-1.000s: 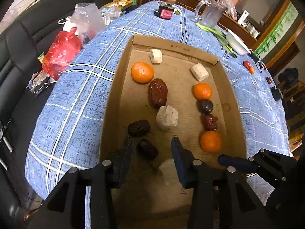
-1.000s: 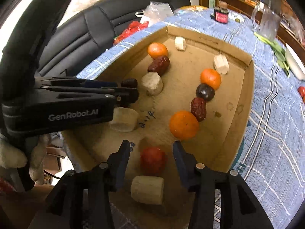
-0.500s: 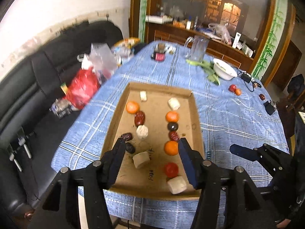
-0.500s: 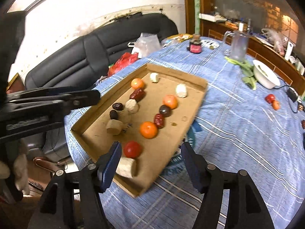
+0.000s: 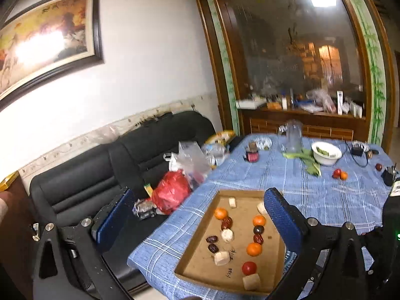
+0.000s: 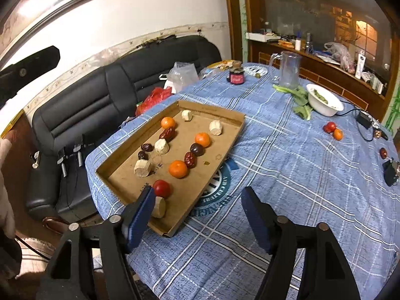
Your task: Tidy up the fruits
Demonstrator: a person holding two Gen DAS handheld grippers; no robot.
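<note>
tray (image 6: 120,160) lying on desk (image 6: 287,165), long axis running toward far edge, fruit in two rows along it. both grippers' fingers (image 5: 282,215) (image 6: 140,212) opening wide, holding nothing.

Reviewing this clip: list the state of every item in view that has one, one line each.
Left tongs: jaws opening, nothing between them, raised above the table.
Right tongs: jaws opening, nothing between them.
Cardboard tray: open-topped, flat on the tablecloth, fruit in two rough rows.
Red tomato: loose in the tray, at its near end.
Glass pitcher: upright, apparently empty.
White bowl: upright, greens inside.
</note>
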